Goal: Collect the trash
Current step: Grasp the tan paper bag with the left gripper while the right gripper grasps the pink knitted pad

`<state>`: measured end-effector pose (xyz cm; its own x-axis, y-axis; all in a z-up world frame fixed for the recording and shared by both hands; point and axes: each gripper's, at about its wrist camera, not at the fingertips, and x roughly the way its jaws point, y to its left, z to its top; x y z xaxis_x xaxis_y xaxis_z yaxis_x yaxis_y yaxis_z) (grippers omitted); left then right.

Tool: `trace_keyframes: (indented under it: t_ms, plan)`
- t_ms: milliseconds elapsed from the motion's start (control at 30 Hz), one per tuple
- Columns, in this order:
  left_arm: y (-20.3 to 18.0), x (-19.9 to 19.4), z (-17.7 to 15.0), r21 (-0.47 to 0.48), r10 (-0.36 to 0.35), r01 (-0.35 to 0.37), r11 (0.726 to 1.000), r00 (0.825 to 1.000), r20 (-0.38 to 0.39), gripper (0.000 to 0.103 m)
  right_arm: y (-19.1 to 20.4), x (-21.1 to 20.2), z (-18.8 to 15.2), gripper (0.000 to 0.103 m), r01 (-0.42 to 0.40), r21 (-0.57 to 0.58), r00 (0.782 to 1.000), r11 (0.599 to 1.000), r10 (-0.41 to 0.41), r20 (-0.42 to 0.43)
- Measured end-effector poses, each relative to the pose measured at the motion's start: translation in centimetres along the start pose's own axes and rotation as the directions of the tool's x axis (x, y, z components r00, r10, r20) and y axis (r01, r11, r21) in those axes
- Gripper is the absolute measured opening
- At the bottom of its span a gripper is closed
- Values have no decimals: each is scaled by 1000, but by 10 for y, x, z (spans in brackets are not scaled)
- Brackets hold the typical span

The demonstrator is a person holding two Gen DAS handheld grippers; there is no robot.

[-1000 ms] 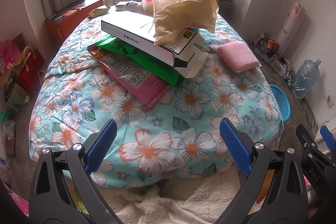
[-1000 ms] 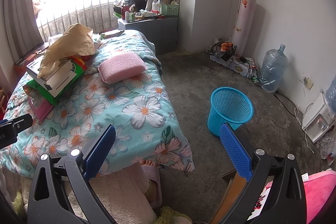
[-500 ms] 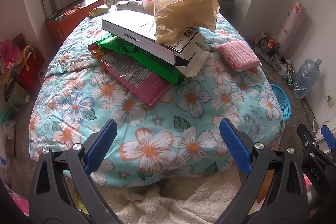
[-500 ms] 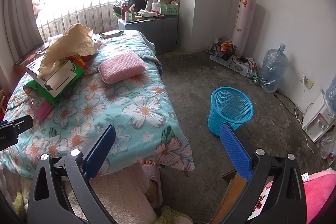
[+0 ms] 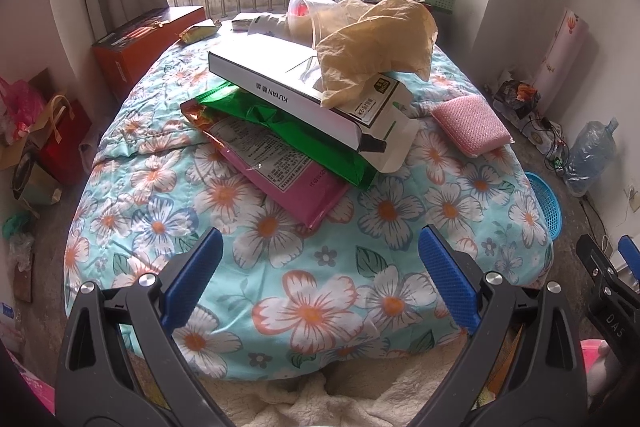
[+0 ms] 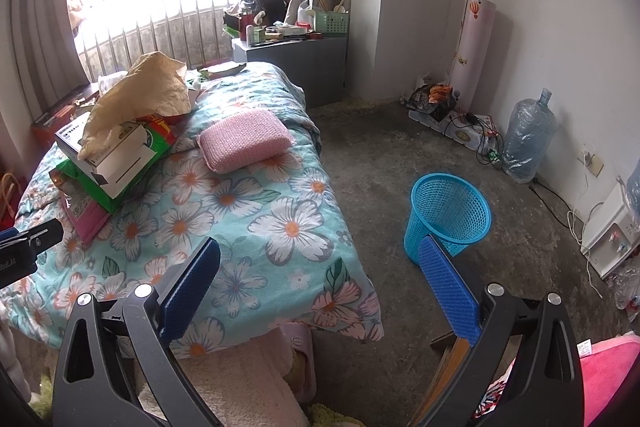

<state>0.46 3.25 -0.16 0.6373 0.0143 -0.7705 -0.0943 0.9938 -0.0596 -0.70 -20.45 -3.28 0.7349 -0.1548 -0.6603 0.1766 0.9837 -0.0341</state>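
A pile of trash lies on the floral bed (image 5: 320,291): a crumpled tan paper bag (image 5: 376,43) on a white box (image 5: 288,87), over a green foil bag (image 5: 296,135) and a pink packet (image 5: 280,175). A clear plastic cup (image 5: 306,13) lies behind. My left gripper (image 5: 320,263) is open and empty, near the bed's foot, short of the pile. My right gripper (image 6: 320,271) is open and empty over the bed's corner. A blue mesh bin (image 6: 448,219) stands on the floor to the right; it also shows in the left wrist view (image 5: 546,203).
A pink sponge-like pad (image 6: 244,139) lies on the bed. An orange box (image 5: 148,43) sits at the bed's far left. A grey cabinet (image 6: 296,67) with clutter stands by the window. A water jug (image 6: 528,135) and cables lie along the right wall.
The left gripper has moved slightly forward toward the pile. The right gripper has hardly moved.
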Motion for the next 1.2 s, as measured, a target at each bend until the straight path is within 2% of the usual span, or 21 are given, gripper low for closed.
trace_keyframes:
  t_ms: [167, 233, 333, 467, 600, 800, 900, 1067, 1200]
  plan:
    - [16, -1, 24, 34, -86, 84, 996, 992, 97, 94, 16, 16, 20, 97, -38, -9, 999, 999, 38, 6]
    - [23, -6, 35, 57, -130, 122, 991, 977, 168, 94, 23, 25, 30, 97, -51, -9, 999, 999, 51, 9]
    - [29, -10, 55, 109, -200, 177, 978, 947, 253, 94, 30, 39, 44, 97, -89, 11, 996, 996, 89, 11]
    - [25, -2, 85, 172, -266, 225, 959, 924, 273, 94, 35, 67, 61, 97, -170, 63, 984, 983, 173, -38]
    - [9, 15, 112, 264, -316, 253, 931, 920, 233, 94, 27, 100, 74, 97, -274, 203, 947, 940, 300, -113]
    - [-22, 52, 142, 364, -302, 225, 904, 938, 169, 94, 11, 150, 80, 96, -357, 429, 865, 830, 467, -183]
    - [-35, 75, 151, 398, -265, 199, 896, 957, 117, 80, 6, 173, 78, 93, -357, 509, 837, 783, 510, -199]
    - [-37, 103, 156, 380, -242, 215, 900, 970, 25, 60, 2, 200, 74, 86, -343, 581, 815, 738, 541, -207]
    - [-31, 111, 156, 353, -234, 219, 910, 972, 2, 45, 0, 208, 77, 80, -351, 599, 816, 720, 549, -182]
